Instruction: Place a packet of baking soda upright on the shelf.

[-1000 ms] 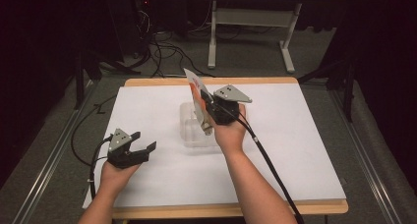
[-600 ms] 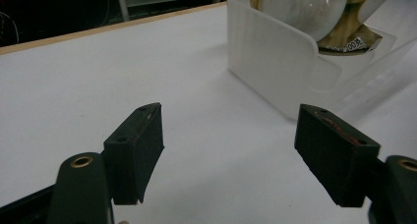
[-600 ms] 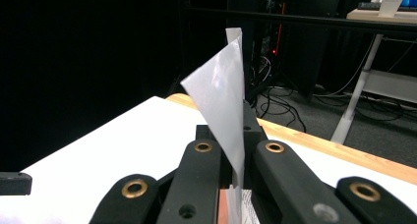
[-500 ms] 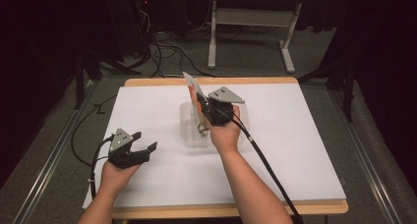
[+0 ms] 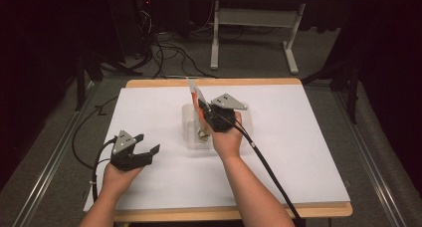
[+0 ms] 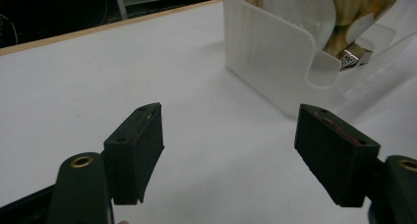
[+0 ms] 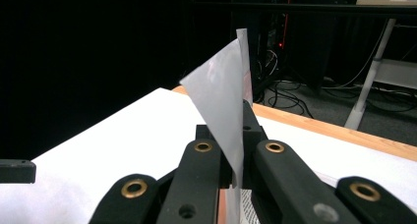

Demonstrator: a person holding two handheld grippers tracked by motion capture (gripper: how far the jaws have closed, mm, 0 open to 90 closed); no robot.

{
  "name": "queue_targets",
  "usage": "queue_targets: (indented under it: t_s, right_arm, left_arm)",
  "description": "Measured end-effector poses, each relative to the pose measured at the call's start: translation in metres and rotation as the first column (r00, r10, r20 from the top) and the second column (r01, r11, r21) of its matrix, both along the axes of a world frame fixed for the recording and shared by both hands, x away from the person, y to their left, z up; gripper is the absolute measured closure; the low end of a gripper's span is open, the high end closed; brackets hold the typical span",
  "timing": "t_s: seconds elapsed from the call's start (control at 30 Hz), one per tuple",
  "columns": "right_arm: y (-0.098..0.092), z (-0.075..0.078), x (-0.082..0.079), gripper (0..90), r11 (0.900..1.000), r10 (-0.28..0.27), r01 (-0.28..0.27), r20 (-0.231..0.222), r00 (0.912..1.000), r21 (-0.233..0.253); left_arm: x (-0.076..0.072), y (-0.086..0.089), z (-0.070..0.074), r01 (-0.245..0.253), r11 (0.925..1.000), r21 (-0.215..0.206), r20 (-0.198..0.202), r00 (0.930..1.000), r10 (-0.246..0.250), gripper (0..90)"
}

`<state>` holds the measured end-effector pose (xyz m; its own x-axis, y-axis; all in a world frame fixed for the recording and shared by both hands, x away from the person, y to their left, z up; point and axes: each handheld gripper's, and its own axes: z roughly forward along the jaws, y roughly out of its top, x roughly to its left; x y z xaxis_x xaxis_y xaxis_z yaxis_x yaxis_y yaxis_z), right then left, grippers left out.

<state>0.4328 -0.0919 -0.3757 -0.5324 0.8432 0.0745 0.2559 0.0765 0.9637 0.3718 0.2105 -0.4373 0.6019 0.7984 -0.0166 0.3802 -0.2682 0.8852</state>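
My right gripper (image 5: pixel 203 109) hangs over a clear plastic tub (image 5: pixel 190 138) in the middle of the white table. It is shut on a flat foil packet (image 5: pixel 193 91), orange and white on one face. In the right gripper view the packet (image 7: pixel 223 101) stands up silver between the closed jaws of the right gripper (image 7: pixel 237 135). My left gripper (image 5: pixel 148 142) rests open near the front left with nothing in it. In the left gripper view, the left gripper (image 6: pixel 231 145) looks across bare table at the tub (image 6: pixel 265 52), which holds tan and white items and a small metal piece (image 6: pixel 351 57).
The white sheet (image 5: pixel 298 137) covers the wooden tabletop (image 5: pixel 239 82). The right gripper's cable (image 5: pixel 268 172) trails back along the forearm to the front edge. Beyond the table stand a dark floor with cables (image 5: pixel 169 53) and a desk frame (image 5: pixel 259 18).
My right gripper has shifted slightly left and toward me over the tub, still holding the packet. The left gripper has not moved.
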Motion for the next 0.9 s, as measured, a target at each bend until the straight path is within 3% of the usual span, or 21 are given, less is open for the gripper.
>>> queue_targets:
  t_s: [0.9]
  right_arm:
    - [-0.001,-0.019,-0.010,90.0,1.000,0.010,-0.011,-0.019,0.9998,-0.009]
  left_arm:
    - [0.001,-0.001,-0.001,-0.002,1.0000,0.004,0.001,1.0000,0.002,27.2]
